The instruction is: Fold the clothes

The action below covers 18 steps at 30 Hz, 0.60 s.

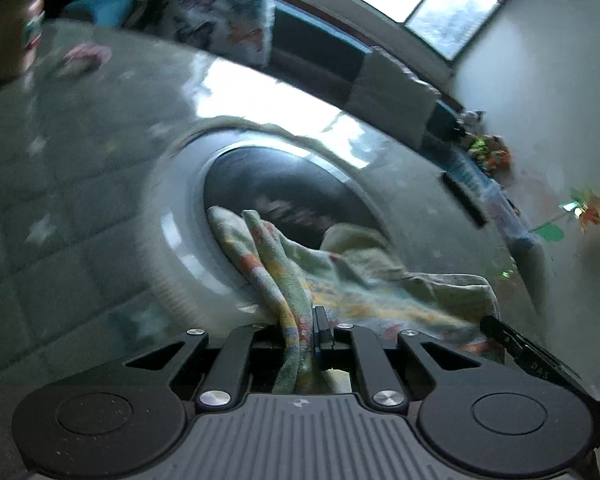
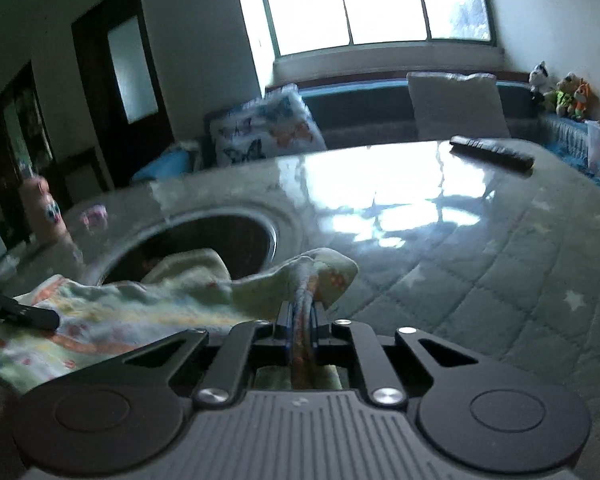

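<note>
A pale yellow-green patterned cloth (image 1: pixel 360 280) hangs stretched between my two grippers over a round dark opening (image 1: pixel 280 200) in the glossy table (image 1: pixel 80 200). My left gripper (image 1: pixel 306 320) is shut on a bunched edge of the cloth. The right gripper's dark fingertip (image 1: pixel 500 328) pinches the cloth's far corner at the right of that view. In the right wrist view my right gripper (image 2: pixel 304 312) is shut on a gathered fold of the cloth (image 2: pixel 140 308). The left gripper's fingertip (image 2: pixel 32 316) holds the cloth's other end at the left edge there.
The table (image 2: pixel 480 260) has a shiny cover over a quilted star pattern. A dark remote control (image 2: pixel 492 152) lies near its far edge, and a small pink thing (image 2: pixel 94 214) at the left. Behind are a bench with pillows (image 2: pixel 456 104), plush toys (image 2: pixel 568 96) and a window.
</note>
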Each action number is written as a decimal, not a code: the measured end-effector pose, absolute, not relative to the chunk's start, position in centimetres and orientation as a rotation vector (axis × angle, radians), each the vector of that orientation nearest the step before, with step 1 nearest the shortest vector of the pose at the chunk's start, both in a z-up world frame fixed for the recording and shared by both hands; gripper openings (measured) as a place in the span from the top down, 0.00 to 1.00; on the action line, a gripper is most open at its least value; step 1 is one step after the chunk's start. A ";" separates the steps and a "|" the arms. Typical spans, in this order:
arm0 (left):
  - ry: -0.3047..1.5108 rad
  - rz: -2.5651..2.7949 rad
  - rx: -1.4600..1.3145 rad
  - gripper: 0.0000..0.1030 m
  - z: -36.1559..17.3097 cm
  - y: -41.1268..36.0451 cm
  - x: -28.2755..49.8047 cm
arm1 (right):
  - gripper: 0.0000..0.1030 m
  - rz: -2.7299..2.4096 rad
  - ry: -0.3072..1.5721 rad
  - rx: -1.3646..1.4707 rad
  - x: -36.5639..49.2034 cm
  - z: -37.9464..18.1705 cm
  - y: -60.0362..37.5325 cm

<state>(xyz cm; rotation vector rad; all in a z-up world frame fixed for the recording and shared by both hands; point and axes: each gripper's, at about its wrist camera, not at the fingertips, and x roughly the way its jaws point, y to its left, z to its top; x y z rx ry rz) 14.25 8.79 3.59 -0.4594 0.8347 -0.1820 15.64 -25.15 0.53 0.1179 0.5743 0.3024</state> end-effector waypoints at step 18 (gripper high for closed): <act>0.810 -0.466 -0.259 0.90 5.7 -11.1 23.0 | 0.93 -0.063 0.469 0.026 15.5 4.6 -40.2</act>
